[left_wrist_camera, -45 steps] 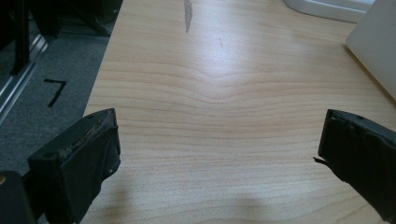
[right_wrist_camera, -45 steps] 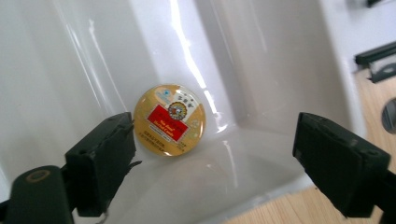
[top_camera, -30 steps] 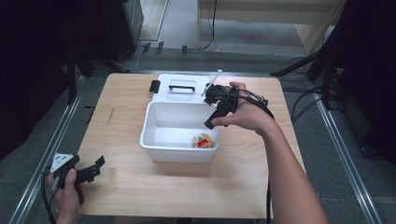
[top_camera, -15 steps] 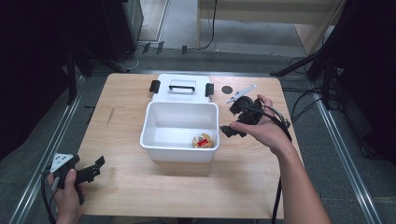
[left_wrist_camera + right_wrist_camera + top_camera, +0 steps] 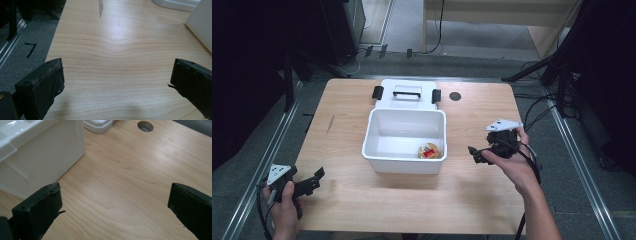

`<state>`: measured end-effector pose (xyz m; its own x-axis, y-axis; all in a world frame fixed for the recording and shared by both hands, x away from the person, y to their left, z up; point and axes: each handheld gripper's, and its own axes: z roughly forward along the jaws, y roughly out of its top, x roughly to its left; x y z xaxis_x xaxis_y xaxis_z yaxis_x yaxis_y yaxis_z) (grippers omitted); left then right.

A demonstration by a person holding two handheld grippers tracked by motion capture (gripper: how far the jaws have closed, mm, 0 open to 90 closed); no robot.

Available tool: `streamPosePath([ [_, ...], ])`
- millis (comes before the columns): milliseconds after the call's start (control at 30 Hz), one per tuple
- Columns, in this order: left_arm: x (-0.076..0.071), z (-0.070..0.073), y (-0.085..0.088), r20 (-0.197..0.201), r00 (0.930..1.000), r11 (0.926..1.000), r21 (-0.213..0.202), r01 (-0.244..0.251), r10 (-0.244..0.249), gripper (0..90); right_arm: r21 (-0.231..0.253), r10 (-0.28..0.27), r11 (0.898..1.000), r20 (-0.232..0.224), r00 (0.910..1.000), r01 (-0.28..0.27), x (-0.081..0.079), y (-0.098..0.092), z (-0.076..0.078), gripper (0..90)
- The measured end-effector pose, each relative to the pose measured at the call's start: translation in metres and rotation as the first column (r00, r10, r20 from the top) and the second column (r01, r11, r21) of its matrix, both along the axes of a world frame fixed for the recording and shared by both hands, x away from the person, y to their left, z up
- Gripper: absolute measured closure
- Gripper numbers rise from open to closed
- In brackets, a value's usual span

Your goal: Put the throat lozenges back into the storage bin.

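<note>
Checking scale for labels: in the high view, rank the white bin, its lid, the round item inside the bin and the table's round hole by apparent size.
1. white bin
2. lid, partly hidden behind the bin
3. round item
4. hole

Count on the table (image 5: 362, 200): 1 white bin (image 5: 404, 145), w/ 1 small round item (image 5: 428, 150) inside, orange-tan w/ a red patch. 1 white lid (image 5: 407, 94) behind the bin, carrying 2 black latches (image 5: 377, 92) and 1 handle (image 5: 407, 90). 1 round hole (image 5: 455, 96) in the tabletop. 2 grippers: 1 left gripper (image 5: 314, 181), 1 right gripper (image 5: 475, 153), 2 black jaws each. 2 hands in the high view.
</note>
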<state>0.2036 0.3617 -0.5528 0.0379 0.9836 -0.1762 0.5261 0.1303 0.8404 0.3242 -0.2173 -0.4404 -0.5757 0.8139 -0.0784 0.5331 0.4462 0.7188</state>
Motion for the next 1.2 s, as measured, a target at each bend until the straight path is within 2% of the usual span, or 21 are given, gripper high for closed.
streamPosePath([
  [167,0.0,0.0,0.0,0.0,1.0,1.0,-0.002,0.0,0.0,0.0,0.034,-0.063,0.997,0.028,0.9976,0.063,-0.011,-0.02,-0.018,0.0],
  [267,0.0,0.0,0.0,0.0,1.0,1.0,-0.001,0.0,0.0,0.0,0.05,-0.087,0.995,0.028,0.9958,0.086,-0.015,-0.029,-0.026,0.0],
  [300,0.0,0.0,0.0,0.001,1.0,1.0,-0.001,-0.001,0.001,0.0,0.049,-0.105,0.993,0.039,0.9937,0.103,-0.019,-0.036,-0.035,0.0],
  [333,0.0,0.0,0.0,0.002,1.0,1.0,0.0,-0.001,0.001,0.0,0.044,-0.112,0.993,0.045,0.9927,0.11,-0.021,-0.039,-0.039,0.0],
  [633,0.0,0.0,-0.001,0.005,1.0,1.0,0.004,-0.006,0.006,0.0,0.109,-0.17,0.981,0.066,0.9832,0.162,-0.046,-0.067,-0.071,0.0],
  [700,0.0,0.0,-0.001,0.005,1.0,1.0,0.004,-0.007,0.007,0.0,0.117,-0.176,0.979,0.071,0.9818,0.167,-0.048,-0.07,-0.074,0.0],
  [733,0.0,0.0,-0.001,0.007,0.9999,1.0,0.004,-0.009,0.009,0.0,0.143,-0.183,0.975,0.086,0.9793,0.169,-0.055,-0.076,-0.079,0.0],
  [800,0.0,0.0,-0.001,0.008,0.9999,1.0,0.004,-0.009,0.009,0.0,0.15,-0.192,0.973,0.096,0.9766,0.177,-0.061,-0.082,-0.084,0.0],
  [933,0.0,0.0,-0.001,0.008,0.9999,0.9999,0.006,-0.008,0.008,0.0,0.164,-0.241,0.961,0.108,0.9646,0.221,-0.071,-0.094,-0.093,0.0],
  [1000,0.0,0.0,-0.002,0.01,0.9999,0.9999,0.006,-0.009,0.009,0.0,0.169,-0.247,0.959,0.112,0.9624,0.227,-0.074,-0.098,-0.096,0.0],
  [1033,0.0,0.0,-0.002,0.01,0.9999,0.9999,0.007,-0.008,0.008,0.0,0.179,-0.265,0.953,0.109,0.958,0.243,-0.078,-0.102,-0.1,0.0],
  [1100,0.0,0.0,-0.002,0.01,0.9999,0.9999,0.008,-0.008,0.008,0.0,0.184,-0.276,0.95,0.106,0.9553,0.254,-0.082,-0.106,-0.104,0.0],
  [1200,0.0,0.0,-0.002,0.007,1.0,0.9999,0.008,-0.006,0.006,0.0,0.189,-0.275,0.949,0.114,0.9547,0.251,-0.087,-0.111,-0.105,0.0],
])
